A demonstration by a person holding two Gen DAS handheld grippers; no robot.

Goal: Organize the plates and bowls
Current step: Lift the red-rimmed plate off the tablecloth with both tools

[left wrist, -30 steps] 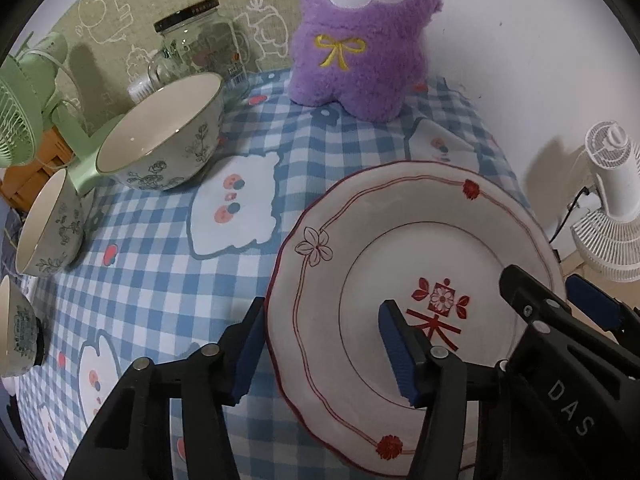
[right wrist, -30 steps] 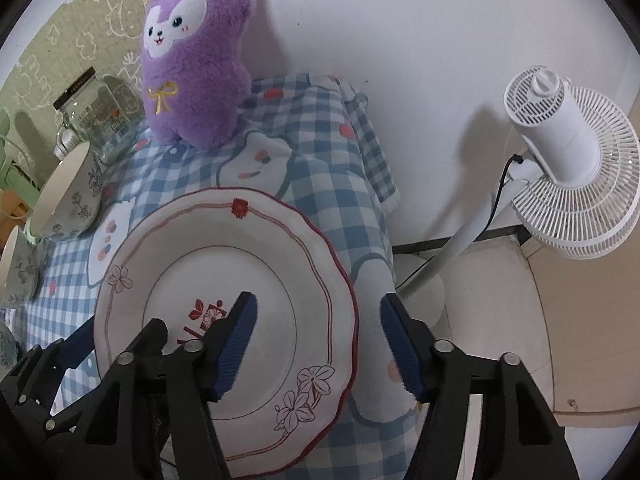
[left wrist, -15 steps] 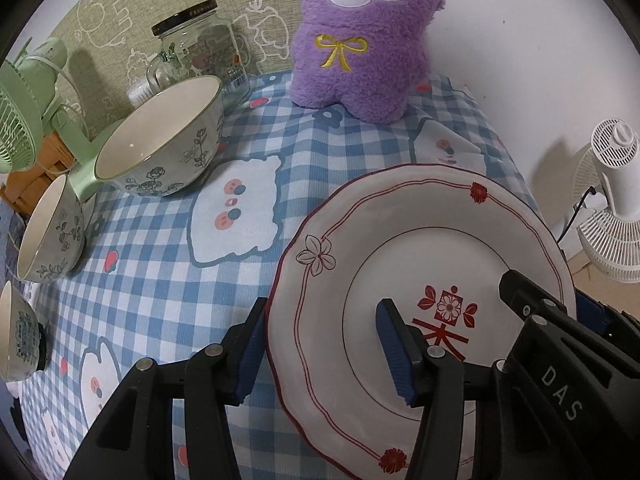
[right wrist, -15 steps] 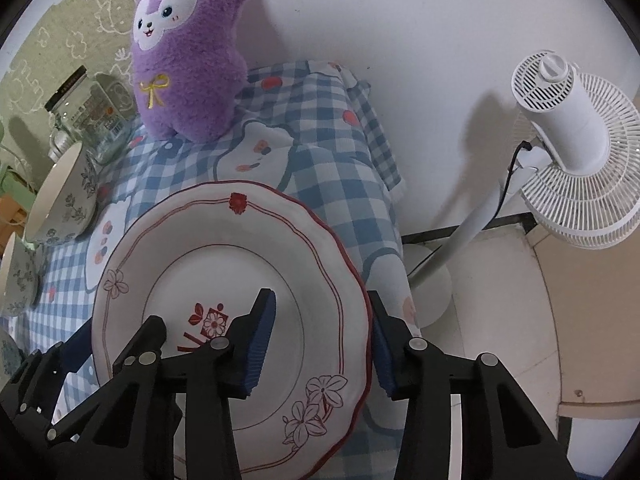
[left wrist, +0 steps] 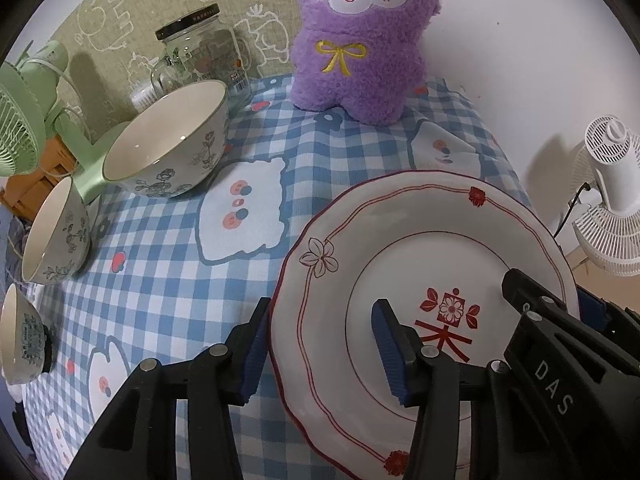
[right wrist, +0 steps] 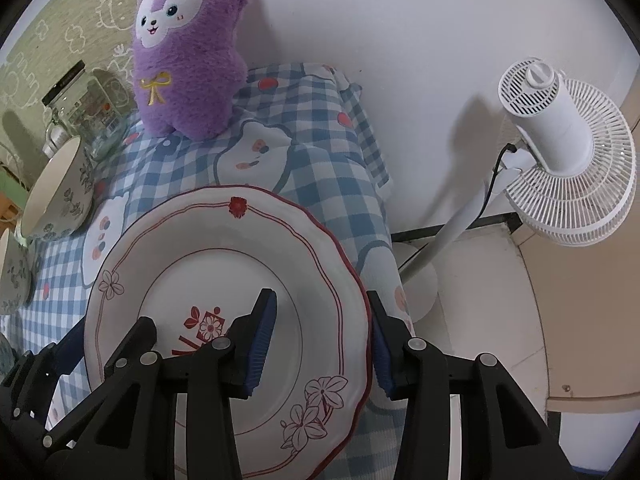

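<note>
A white plate with red trim and a red flower mark (left wrist: 420,248) (right wrist: 208,256) is held tilted above the checked tablecloth (left wrist: 160,248). My left gripper (left wrist: 320,352) straddles its left rim, jaws closed in on it. My right gripper (right wrist: 320,340) straddles its right rim, one blue pad on the plate face, one behind the edge. A large floral bowl (left wrist: 168,148) (right wrist: 56,192) stands at the back left. Two smaller floral bowls (left wrist: 56,236) (left wrist: 20,336) stand along the left edge.
A purple plush toy (left wrist: 356,40) (right wrist: 188,48) stands at the back of the table by a glass jar (left wrist: 200,48). A green fan (left wrist: 24,120) is at the far left. A white floor fan (right wrist: 568,160) stands right of the table, beyond its edge.
The right gripper's jaws narrowed onto the plate's right rim. The plate rose and tilted slightly, and both views drew back a little from the table.
</note>
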